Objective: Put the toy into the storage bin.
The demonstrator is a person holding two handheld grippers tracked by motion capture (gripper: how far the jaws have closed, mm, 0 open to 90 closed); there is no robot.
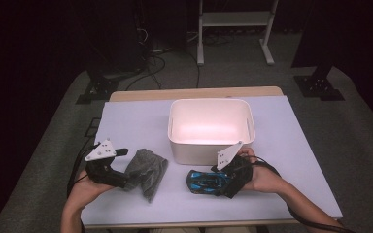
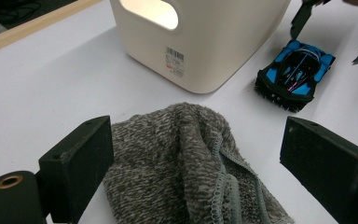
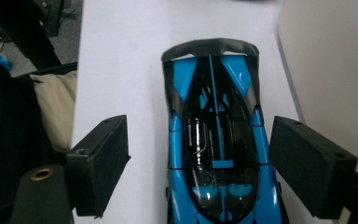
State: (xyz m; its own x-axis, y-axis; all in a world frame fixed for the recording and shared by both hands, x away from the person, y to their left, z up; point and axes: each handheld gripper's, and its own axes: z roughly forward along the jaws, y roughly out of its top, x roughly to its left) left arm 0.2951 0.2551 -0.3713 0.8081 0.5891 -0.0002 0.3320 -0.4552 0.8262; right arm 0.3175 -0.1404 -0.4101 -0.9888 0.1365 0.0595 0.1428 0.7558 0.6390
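The left gripper (image 2: 193, 154) straddles the grey cloth (image 2: 186, 163), jaws spread. The right gripper (image 3: 198, 163) straddles the blue toy car (image 3: 216, 149), jaws spread, near the white bin (image 1: 211, 128).

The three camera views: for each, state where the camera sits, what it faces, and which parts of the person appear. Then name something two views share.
High view: above the table's near side, looking forward and down at the white bin; forearms and both grippers show.
Left gripper view: rides the left gripper, facing the grey towel; black jaws.
Right gripper view: rides the right gripper, facing the blue toy car; black jaws.
Shared: both gripper views show the car.
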